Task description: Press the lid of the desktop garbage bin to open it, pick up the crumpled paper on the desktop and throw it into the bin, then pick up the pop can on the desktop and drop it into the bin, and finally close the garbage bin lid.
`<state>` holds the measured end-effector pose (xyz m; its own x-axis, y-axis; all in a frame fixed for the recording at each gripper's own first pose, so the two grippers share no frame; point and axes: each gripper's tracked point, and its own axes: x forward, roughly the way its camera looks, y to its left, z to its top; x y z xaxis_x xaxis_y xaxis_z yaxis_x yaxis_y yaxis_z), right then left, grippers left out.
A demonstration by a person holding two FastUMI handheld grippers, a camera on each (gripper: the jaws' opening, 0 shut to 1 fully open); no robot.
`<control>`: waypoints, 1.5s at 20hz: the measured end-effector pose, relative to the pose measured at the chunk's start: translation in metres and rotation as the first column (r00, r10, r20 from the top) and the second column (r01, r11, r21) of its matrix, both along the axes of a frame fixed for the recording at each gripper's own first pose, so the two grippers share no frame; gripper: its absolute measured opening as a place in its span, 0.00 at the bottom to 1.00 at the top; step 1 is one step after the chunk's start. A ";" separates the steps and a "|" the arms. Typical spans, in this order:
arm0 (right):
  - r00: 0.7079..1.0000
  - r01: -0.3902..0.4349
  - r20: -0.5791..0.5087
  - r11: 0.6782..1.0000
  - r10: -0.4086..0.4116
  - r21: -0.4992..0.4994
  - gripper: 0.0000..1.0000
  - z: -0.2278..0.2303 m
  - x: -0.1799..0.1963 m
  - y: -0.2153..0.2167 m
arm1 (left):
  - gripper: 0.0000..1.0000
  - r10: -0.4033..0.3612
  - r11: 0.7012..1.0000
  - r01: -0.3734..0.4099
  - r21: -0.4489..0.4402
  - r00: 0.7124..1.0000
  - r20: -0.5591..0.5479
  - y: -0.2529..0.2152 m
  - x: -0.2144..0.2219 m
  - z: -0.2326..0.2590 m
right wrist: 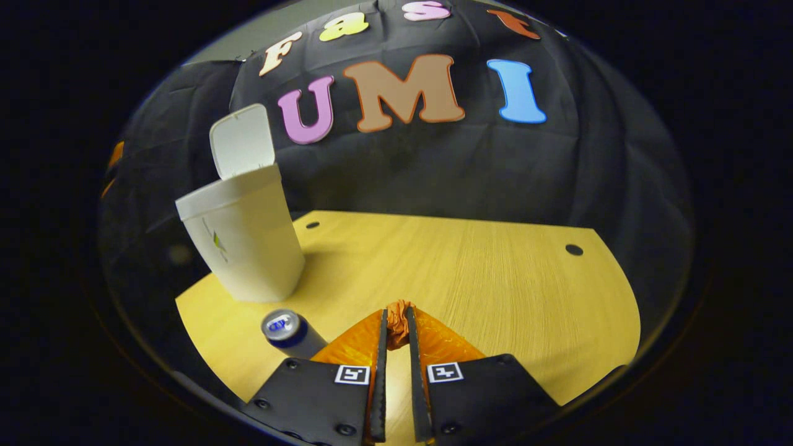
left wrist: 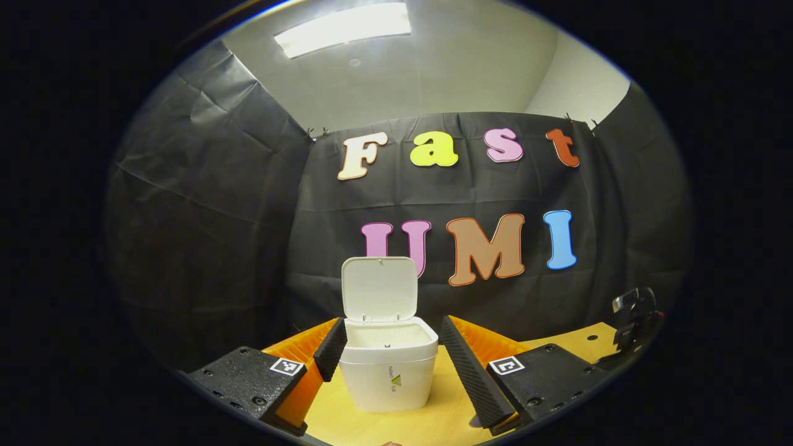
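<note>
Crumpled paper (right wrist: 398,314) sits pinched between the right gripper (right wrist: 397,328) fingers, low over the desk (right wrist: 495,272); the bin (right wrist: 241,241), lid (right wrist: 241,141) up, stands far left, pop can (right wrist: 286,329) near it. Left gripper (left wrist: 391,347) gapes wide. Best lift clear above the rim before releasing

Left tongs (left wrist: 389,356): black mounting blocks with recessed screws, square black-and-white fiducial marker on each, ribbed inner faces on fingers (left wrist: 471,371). Right tongs (right wrist: 396,328): same black blocks, screws at corners, one square marker per side.
</note>
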<state>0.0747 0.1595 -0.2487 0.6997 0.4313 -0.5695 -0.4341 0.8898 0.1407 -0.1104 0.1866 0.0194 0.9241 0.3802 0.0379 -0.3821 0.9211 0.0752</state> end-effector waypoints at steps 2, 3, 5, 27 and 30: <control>0.997 -0.016 0.074 0.999 0.014 0.035 0.19 0.038 0.005 0.011 | 0.92 -0.009 1.000 0.009 -0.012 1.000 0.000 0.000 0.001 -0.003; 0.993 -0.028 0.114 0.998 0.022 0.048 0.19 0.057 0.008 0.018 | 0.92 -0.014 1.000 0.014 -0.019 1.000 -0.001 0.000 0.002 -0.005; 0.981 -0.052 0.191 0.996 0.038 0.070 0.19 0.093 0.013 0.031 | 0.93 -0.021 0.999 0.021 -0.030 1.000 -0.002 0.002 0.003 -0.007; 0.892 -0.291 0.382 0.954 0.243 0.073 0.19 0.180 0.055 0.268 | 0.92 0.022 0.998 -0.025 -0.065 0.999 -0.041 0.102 -0.021 -0.036; 0.887 -0.313 0.371 0.949 0.276 0.042 0.17 0.162 0.055 0.300 | 0.93 0.046 0.997 -0.049 -0.060 0.998 -0.054 0.118 -0.031 -0.041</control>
